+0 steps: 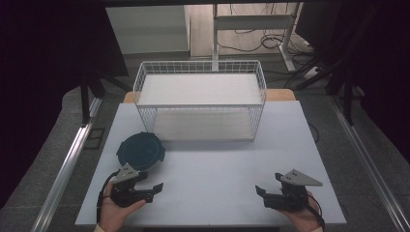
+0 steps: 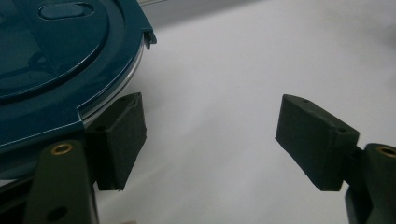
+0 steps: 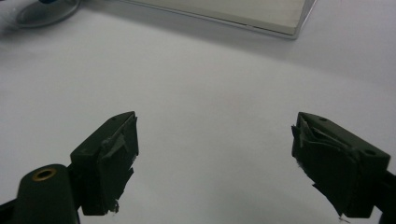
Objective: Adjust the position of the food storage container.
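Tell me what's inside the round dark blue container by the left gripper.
Cannot be seen: the round container has its dark blue lid on, covering whatever it holds. Only a clear rim shows beneath the lid's edge.

The left claw (image 2: 210, 135) stands wide apart, its two black jaws rising from the bottom edge with nothing between them but bare white table (image 2: 243, 60). The round dark teal plastic lid (image 2: 56, 60) is the landmark: it lies up and to the side of the near jaw, its rim passing just above that jaw's black pad (image 2: 122, 135); whether they touch cannot be told. A raised ring and an oval recess mark the lid's top, and a small tab juts from its edge. The other jaw sits well apart from the lid.
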{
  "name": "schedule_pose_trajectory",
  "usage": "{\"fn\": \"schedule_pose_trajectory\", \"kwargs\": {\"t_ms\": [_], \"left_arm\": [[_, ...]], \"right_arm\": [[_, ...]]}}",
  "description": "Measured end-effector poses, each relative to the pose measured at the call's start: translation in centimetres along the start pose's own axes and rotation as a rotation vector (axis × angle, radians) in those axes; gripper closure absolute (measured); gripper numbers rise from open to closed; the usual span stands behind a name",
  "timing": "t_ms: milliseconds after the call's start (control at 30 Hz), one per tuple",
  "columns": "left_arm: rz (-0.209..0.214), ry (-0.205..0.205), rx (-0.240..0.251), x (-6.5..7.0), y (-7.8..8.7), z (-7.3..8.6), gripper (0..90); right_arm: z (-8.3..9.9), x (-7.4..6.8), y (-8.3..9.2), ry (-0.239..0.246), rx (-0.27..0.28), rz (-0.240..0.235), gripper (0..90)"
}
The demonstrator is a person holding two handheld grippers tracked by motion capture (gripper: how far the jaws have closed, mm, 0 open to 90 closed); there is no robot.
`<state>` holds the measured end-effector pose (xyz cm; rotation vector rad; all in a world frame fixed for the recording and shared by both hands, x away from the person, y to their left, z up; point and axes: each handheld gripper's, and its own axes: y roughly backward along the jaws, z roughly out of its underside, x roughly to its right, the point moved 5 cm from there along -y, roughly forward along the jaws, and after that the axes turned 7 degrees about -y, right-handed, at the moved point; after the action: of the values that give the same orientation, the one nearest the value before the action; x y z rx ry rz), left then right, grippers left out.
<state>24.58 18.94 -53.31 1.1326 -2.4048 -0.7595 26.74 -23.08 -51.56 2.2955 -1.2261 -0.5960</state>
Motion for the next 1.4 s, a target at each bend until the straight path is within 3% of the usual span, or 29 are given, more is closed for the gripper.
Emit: {"fn": "schedule_pose_trajectory", "kwargs": {"t_ms": [967,1400], "left_arm": [[-0.010,-0.006,0.015,-0.2,0.7,-0.3,24.9],[-0.014,-0.010,0.013,-0.5,2.4,-2.0,26.4]], "right_arm": [[0.0,0.1,0.1,-0.005,-0.009,-0.005,19.3],[0.0,0.7,-0.2,-0.006,-0.029,-0.020,20.8]]}}
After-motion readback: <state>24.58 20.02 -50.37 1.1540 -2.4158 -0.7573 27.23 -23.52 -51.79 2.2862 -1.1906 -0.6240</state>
